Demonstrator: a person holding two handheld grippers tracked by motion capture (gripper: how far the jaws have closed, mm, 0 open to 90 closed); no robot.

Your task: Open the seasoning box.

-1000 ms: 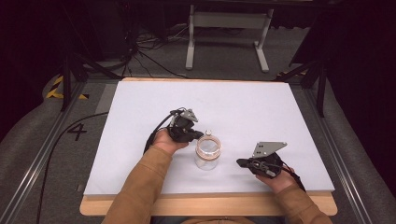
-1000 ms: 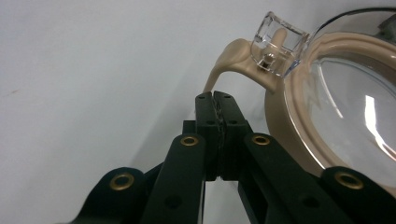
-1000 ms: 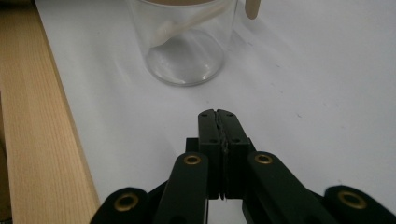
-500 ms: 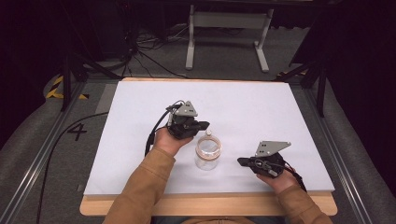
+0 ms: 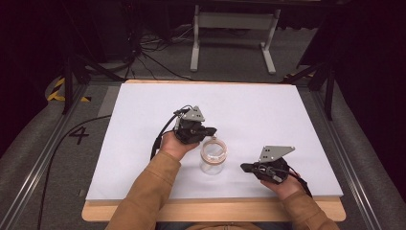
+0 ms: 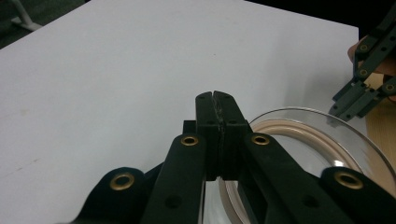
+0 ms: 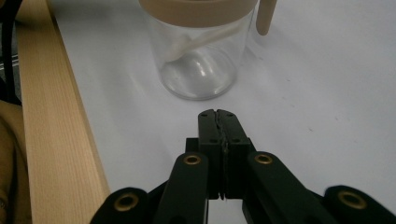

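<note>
A clear glass jar (image 5: 213,157) with a beige-rimmed clear top stands upright on the white table, near the front middle. My left gripper (image 5: 213,129) hovers just behind and left of the jar's rim, jaws pressed together with nothing between them. In the left gripper view its shut tips (image 6: 215,95) hang beside the jar's top (image 6: 322,140). My right gripper (image 5: 243,167) rests low to the jar's right, pointing at it. Its jaws (image 7: 218,113) are shut and empty, a short gap from the jar's base (image 7: 201,56).
The white table top (image 5: 268,110) lies bare behind the jar. Its wooden front edge (image 7: 51,116) runs close beside the right gripper. Cables and a metal stand (image 5: 230,33) lie on the floor beyond the table. A cable (image 5: 62,143) trails at the left.
The left hand has rolled so its grey plate faces up, and it has drawn slightly back from the jar's top. The right gripper and the jar have stayed put.
</note>
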